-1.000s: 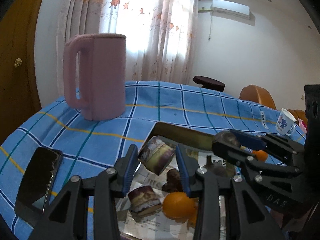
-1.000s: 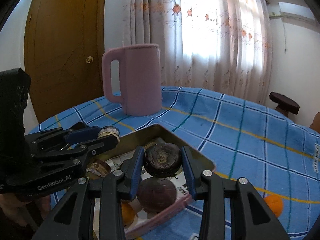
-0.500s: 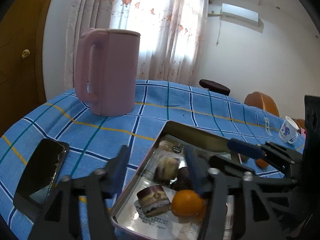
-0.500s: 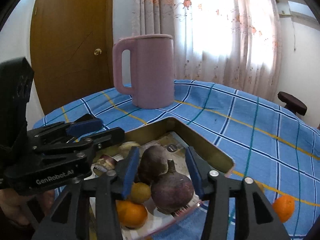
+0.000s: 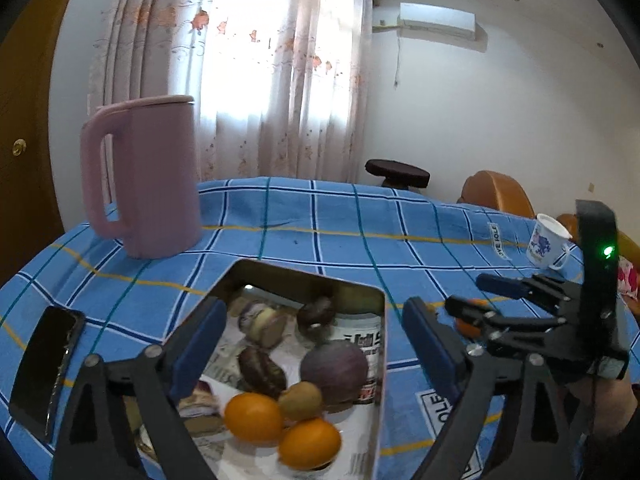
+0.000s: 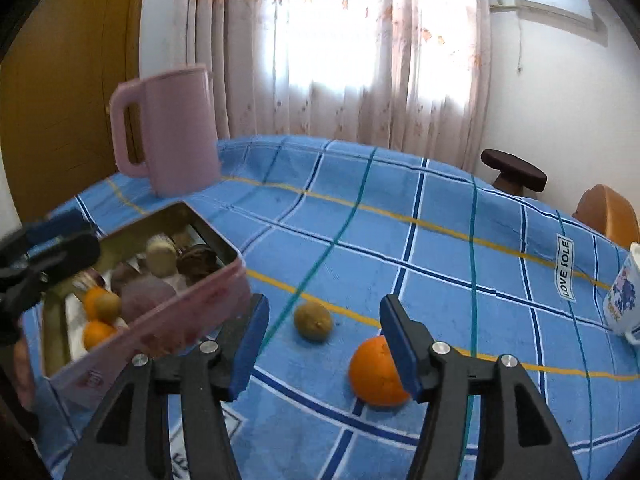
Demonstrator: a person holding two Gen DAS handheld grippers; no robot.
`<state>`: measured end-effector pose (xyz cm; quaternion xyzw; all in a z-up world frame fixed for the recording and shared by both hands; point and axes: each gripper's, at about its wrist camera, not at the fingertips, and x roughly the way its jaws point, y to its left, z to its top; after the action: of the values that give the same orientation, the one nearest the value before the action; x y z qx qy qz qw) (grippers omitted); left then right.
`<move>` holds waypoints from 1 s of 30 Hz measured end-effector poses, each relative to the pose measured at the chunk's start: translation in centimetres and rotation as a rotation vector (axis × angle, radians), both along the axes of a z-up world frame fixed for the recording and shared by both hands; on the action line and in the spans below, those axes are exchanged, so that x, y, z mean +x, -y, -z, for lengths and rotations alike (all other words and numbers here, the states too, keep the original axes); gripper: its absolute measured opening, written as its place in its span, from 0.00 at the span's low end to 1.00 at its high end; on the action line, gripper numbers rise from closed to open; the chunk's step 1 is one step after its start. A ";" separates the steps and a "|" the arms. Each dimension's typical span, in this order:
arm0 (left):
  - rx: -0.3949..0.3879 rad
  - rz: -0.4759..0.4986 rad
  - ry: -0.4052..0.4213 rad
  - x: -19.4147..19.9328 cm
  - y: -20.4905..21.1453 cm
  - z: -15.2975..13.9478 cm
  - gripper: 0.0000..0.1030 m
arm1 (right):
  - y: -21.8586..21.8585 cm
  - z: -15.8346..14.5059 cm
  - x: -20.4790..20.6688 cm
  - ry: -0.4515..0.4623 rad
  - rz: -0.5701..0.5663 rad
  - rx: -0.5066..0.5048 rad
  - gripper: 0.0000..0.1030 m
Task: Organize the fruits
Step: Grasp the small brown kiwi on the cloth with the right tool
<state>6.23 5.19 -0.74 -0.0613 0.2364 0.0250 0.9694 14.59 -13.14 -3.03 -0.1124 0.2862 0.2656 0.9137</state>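
A pink metal tin (image 5: 362, 291) (image 6: 192, 312) holds several fruits: oranges (image 5: 251, 417), a kiwi (image 5: 300, 400), a purple round fruit (image 5: 334, 366) and dark brown ones (image 5: 316, 314). My left gripper (image 5: 314, 344) is open and empty above the tin. My right gripper (image 6: 323, 342) is open and empty over the cloth right of the tin. A loose kiwi (image 6: 313, 321) lies between its fingers, farther off. A loose orange (image 6: 374, 374) lies partly behind its right finger (image 6: 400, 346). The right gripper also shows in the left wrist view (image 5: 484, 296).
A pink jug (image 5: 146, 178) (image 6: 168, 132) stands at the back left on the blue checked tablecloth (image 6: 400, 216). A black phone (image 5: 44, 364) lies left of the tin. A white printed mug (image 5: 548, 242) (image 6: 626, 292) stands at the right. A stool (image 6: 514, 172) and chair stand beyond the table.
Both grippers opened and let go of the fruits they held, which now lie in the tin. The right gripper swung right, away from the tin, over the loose kiwi and orange.
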 end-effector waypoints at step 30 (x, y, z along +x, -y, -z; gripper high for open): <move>0.067 0.149 -0.071 4.3 9.4 -1.3 0.95 | 10.4 -0.5 0.7 -0.020 0.256 0.047 0.29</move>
<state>10.54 -4.21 0.56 -0.0100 0.2736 -0.0371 0.9611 15.26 -23.50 -2.53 -0.0510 0.3008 0.1546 0.9397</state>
